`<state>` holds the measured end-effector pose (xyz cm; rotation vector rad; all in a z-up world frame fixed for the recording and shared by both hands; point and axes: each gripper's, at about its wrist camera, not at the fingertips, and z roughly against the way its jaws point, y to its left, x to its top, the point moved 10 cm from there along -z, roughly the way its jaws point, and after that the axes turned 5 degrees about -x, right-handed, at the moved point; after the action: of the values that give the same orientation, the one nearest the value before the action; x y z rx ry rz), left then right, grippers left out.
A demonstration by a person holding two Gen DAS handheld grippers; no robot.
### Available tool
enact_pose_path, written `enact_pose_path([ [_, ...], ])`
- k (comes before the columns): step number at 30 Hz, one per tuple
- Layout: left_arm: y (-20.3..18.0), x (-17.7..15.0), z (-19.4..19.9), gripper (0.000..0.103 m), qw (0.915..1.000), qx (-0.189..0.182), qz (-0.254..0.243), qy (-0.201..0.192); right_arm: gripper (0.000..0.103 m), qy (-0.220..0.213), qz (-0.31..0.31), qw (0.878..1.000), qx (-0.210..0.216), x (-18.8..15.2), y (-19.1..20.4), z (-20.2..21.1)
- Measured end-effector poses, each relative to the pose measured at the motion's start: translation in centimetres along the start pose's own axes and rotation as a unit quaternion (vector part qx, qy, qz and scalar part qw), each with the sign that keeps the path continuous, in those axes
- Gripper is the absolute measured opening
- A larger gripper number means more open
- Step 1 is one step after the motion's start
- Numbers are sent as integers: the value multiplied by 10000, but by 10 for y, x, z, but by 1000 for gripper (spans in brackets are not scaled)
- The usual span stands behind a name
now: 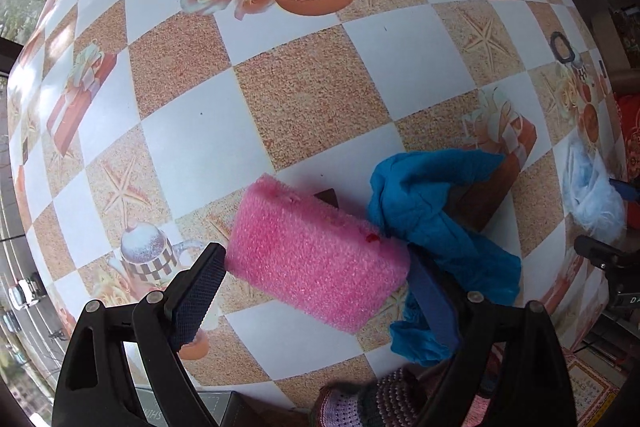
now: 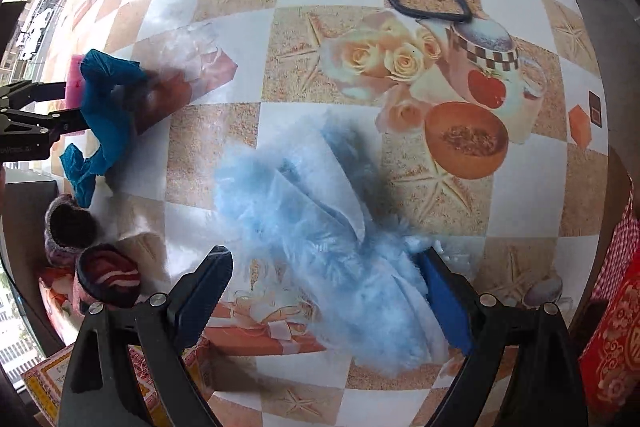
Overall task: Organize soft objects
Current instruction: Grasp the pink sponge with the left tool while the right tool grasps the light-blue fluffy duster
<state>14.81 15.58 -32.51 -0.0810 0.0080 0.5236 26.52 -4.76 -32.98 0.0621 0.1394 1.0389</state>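
Note:
My left gripper (image 1: 316, 291) has its fingers on both sides of a pink sponge (image 1: 316, 259), which rests on the table; the fingers touch or nearly touch it. A crumpled blue glove (image 1: 432, 203) lies against the sponge's right end. My right gripper (image 2: 332, 291) is open around a fluffy light-blue duster cloth (image 2: 320, 227), with a gap left of it. The sponge (image 2: 74, 83) and the glove (image 2: 108, 111) also show in the right wrist view, at the far left. Two knitted socks (image 2: 92, 259) lie near the table's front left edge.
The table (image 1: 304, 107) has a checkered cloth with printed teapots and roses. A black rubber band (image 2: 430, 1) lies at the far side. A dark box (image 2: 24, 211) and a red patterned cloth (image 2: 616, 339) sit off the table edges.

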Motion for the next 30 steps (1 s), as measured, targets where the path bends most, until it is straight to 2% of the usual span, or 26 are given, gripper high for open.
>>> enact_pose_path([
  [2, -6, 3, 0, 90, 9999, 38, -93, -45, 93, -11, 10, 10000, -25, 4, 1, -1],
  [4, -20, 6, 0, 79, 9999, 7, -131, -97, 93, 48, -67, 10000, 4, 5, 0, -1],
  [5, -23, 6, 1, 79, 9998, 20, -130, -126, 92, 49, -98, 9999, 35, 8, 2, -1],
  [7, -27, 4, 8, 78, 9994, 64, -180, -297, 78, 40, -74, 10000, -7, 18, 0, 2],
  [8, -29, 5, 12, 78, 9990, 54, -191, -390, 68, 0, -42, 10000, -58, 21, -6, 4],
  [9, -30, 5, 15, 77, 9988, 45, -185, -459, 57, -39, -28, 10000, -41, 23, -10, 6],
  [11, -28, 11, 26, 77, 9982, 67, -143, -579, 42, -93, -97, 9998, 134, 22, -14, 11],
  [15, -27, 9, 54, 77, 9961, 234, 50, -853, 39, -288, -352, 9980, 439, 27, -20, 25],
  [16, -28, 8, 60, 77, 9955, 246, 104, -909, 39, -476, -369, 9973, 413, 31, -24, 29],
  [21, -31, -4, 94, 77, 9919, 152, 225, -1238, 39, -612, -444, 9954, 582, 26, -24, 47],
  [25, -29, -25, 110, 77, 9900, 35, 231, -1393, 39, -674, -692, 9915, 868, 7, -29, 59],
  [26, -35, -24, 111, 77, 9898, 29, 196, -1410, 39, -697, -737, 9908, 895, -2, -19, 63],
  [30, -56, -30, 120, 77, 9888, -75, 18, -1488, 39, -772, -873, 9880, 1013, -12, -22, 71],
])
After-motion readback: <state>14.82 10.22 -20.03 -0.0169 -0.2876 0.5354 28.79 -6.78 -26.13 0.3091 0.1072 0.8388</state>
